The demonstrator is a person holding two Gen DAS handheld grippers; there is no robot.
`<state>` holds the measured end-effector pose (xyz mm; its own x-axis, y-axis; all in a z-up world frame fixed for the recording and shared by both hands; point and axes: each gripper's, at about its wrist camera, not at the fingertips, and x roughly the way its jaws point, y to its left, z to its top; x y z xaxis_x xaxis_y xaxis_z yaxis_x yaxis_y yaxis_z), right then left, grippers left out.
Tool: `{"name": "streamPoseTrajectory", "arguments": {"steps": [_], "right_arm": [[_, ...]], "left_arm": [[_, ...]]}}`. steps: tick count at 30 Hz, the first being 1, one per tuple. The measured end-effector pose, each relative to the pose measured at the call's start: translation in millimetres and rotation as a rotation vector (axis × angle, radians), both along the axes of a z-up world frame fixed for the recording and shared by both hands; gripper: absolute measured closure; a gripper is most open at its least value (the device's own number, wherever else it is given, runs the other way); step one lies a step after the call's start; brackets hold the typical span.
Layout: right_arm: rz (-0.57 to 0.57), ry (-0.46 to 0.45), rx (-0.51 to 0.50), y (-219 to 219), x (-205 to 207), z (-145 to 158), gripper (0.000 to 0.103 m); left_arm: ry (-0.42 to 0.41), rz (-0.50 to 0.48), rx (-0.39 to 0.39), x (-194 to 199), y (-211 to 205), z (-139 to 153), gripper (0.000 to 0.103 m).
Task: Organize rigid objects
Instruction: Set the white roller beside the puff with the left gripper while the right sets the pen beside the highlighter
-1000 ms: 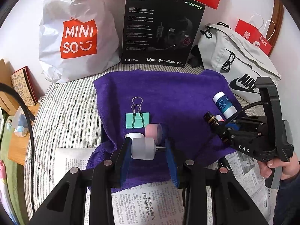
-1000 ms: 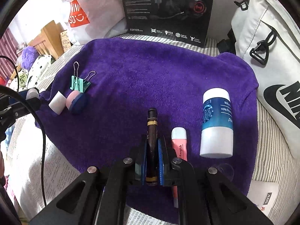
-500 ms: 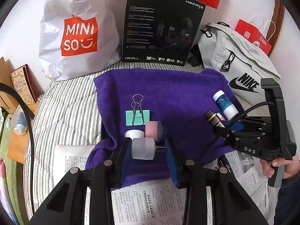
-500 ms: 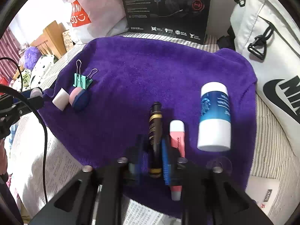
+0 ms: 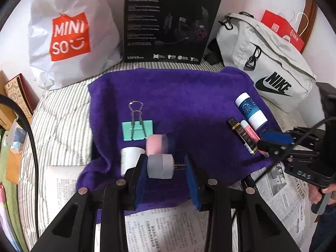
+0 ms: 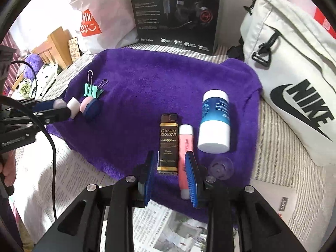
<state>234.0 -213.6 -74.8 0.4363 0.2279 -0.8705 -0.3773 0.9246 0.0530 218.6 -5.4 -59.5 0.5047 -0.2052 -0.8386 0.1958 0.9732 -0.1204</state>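
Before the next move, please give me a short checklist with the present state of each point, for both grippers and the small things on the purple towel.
1. Right gripper has let go of the dark lighter: ok. Its jaws have just been opening, and the lighter lies flat on the purple towel, clear of the pads.
2. Lighter, pink tube and blue-and-white bottle lie side by side: ok.
3. Left gripper grips the grey cylinder: ok.
4. Pink cylinder and white cylinder lie right ahead of it: ok.
5. Free towel beside them for the grey cylinder: cannot tell.
6. Green binder clip undisturbed: ok.
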Motion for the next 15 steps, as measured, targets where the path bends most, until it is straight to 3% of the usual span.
{"name": "streamPoseTrajectory", "arguments": {"steps": [15], "right_arm": [[-0.034, -0.045, 0.026, -28.7, -23.2, 16.6, 0.074]], "left_arm": [[0.09, -0.013, 0.038, 16.6, -13.7, -29.2, 0.069]]}}
